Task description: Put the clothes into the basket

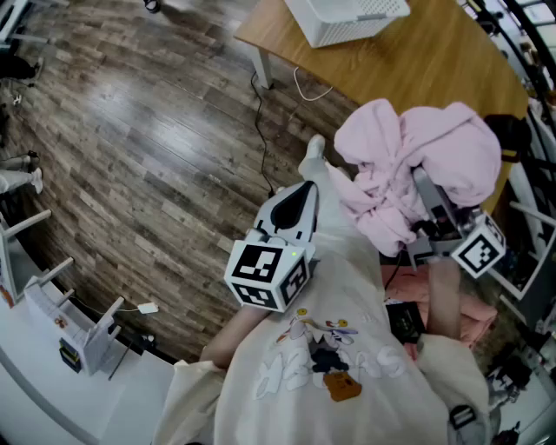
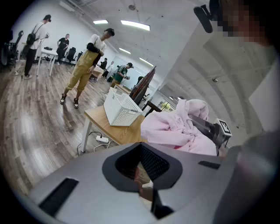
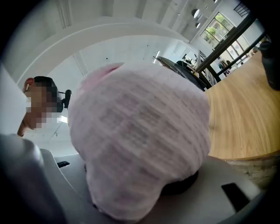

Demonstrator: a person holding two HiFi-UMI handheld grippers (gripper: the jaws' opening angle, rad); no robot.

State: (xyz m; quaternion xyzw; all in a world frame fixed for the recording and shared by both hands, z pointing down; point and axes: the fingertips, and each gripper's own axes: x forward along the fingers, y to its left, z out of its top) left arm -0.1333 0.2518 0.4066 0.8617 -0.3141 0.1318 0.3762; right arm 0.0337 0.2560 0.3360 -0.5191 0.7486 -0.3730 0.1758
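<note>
Up close, a cream sweatshirt [image 1: 339, 365] with a cartoon print fills the bottom of the head view, and both bare forearms reach out from it. The left gripper [image 1: 300, 198] sits low in front of the chest and tips a little downward. Its jaws are pressed together with nothing between them, and its marker cube faces the camera. The right gripper [image 1: 432, 202] is held out nearly level on the right, and it pinches a bunched pink garment [image 1: 408, 161]. That garment drapes over the jaws and hides their tips. It also blocks most of the right gripper view, leaving only a strip of wood visible at the right. Below the right forearm lies a heap of peach-coloured clothes [image 1: 473, 313].

Further out stands a wooden bench [image 1: 426, 65]. The pink garment hangs over its near edge, well apart from the white slatted basket [image 1: 347, 19] standing at the far end. A dark cable [image 1: 261, 130] runs across the grey-brown plank floor [image 1: 148, 139] to a power strip [image 2: 101, 139] under the bench.

Beyond that, the left gripper view shows a large, bright room with strip lights on the ceiling. Several people stand in it, the nearest in mustard overalls [image 2: 85, 72].
</note>
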